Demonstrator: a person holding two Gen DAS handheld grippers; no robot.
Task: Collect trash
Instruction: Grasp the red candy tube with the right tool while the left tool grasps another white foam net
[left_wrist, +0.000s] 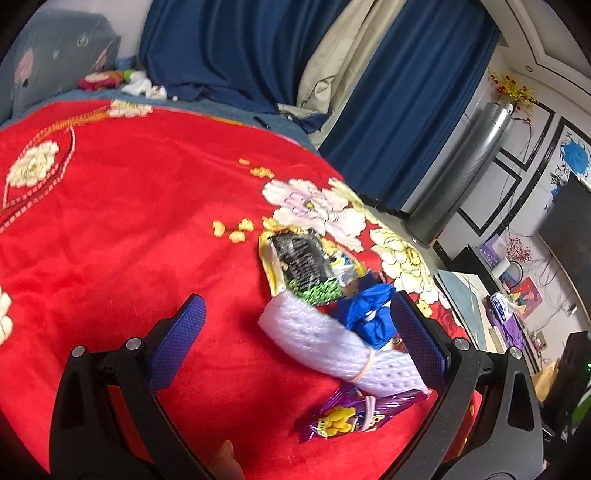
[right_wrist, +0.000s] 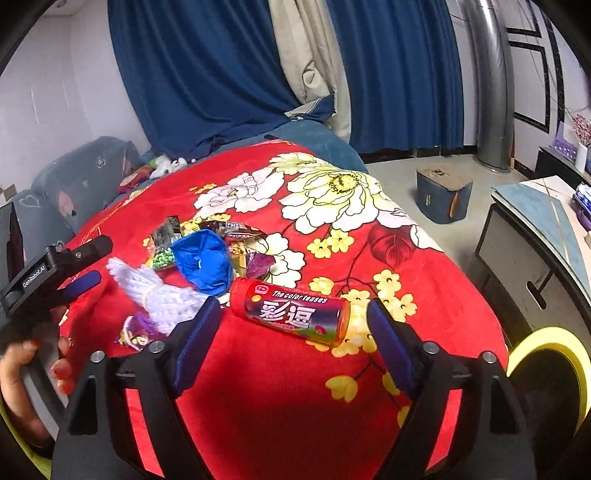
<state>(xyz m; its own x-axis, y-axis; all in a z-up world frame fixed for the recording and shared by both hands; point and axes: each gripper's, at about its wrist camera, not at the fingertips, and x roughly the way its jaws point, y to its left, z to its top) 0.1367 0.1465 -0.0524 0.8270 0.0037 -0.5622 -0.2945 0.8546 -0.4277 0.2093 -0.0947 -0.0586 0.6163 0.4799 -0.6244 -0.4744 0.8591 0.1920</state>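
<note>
Red tube (right_wrist: 290, 312) lies beside blue wrapper (right_wrist: 205, 260).

Red candy tube (right_wrist: 290, 313) lies sideways beside crumpled wrappers (right_wrist: 207, 254) on the blanket.

Red floral bed (right_wrist: 280, 406), wrappers (right_wrist: 236, 230), red tube (right_wrist: 291, 312)

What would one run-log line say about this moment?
stage: approaching trash | left claw: open, over white foam net | right claw: open, nearing red candy tube | surface: red floral blanket
</note>
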